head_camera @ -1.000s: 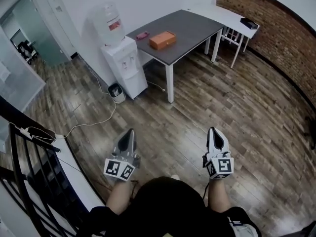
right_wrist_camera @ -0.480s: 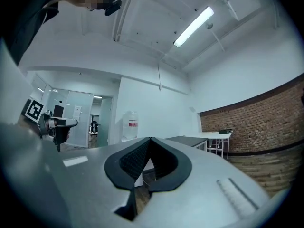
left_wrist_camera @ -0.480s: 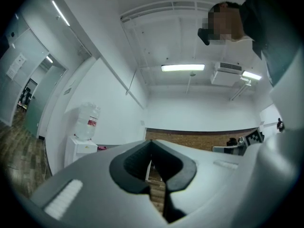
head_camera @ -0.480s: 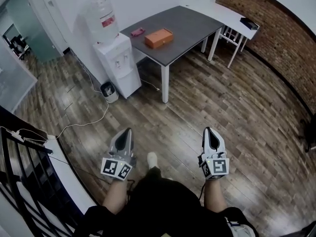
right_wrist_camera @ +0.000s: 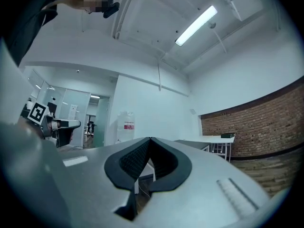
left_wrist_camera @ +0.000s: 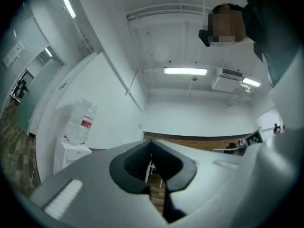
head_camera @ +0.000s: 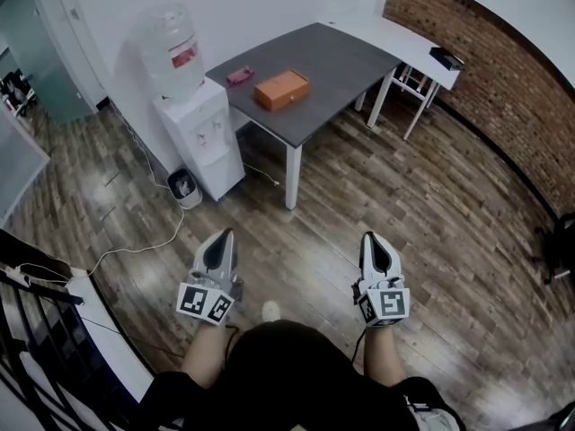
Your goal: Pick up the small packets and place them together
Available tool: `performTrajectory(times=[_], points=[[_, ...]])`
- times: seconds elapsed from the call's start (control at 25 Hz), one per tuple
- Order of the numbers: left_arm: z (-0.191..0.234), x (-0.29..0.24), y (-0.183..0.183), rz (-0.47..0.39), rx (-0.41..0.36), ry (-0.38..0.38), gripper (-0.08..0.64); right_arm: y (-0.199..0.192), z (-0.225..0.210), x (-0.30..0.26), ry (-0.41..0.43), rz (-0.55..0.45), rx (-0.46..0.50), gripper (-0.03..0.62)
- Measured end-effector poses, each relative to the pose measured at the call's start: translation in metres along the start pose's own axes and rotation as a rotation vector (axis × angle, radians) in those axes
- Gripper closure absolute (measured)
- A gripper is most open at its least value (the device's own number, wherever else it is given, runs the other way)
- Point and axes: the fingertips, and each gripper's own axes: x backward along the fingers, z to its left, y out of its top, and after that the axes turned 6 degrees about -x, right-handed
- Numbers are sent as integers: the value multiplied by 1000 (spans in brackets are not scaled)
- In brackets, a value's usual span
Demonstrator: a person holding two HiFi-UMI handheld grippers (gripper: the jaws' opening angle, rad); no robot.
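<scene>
Wood-plank floor (head_camera: 431,241) fills frame. Grey table (head_camera: 341,61) at upper centre carries orange box (head_camera: 281,89) and small pink item (head_camera: 239,75), likely packet. Left gripper (head_camera: 224,237) and right gripper (head_camera: 370,239) at lower centre: jaws together, empty, well apart from table. Step: approach. Next: reach table, open jaws over packet.

- The pink item (head_camera: 239,75) on the grey desk (head_camera: 341,57) was too small to identify.
- So was the black thing (head_camera: 446,57) on the white desk (head_camera: 404,36).
- The right edge cut off a dark object (head_camera: 559,245).
</scene>
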Motion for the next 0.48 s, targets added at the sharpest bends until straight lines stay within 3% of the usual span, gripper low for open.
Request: performTrajectory(times=[0.48], points=[[62, -35, -19, 53, 15, -13, 560, -24, 15, -78, 28, 31, 4, 591]])
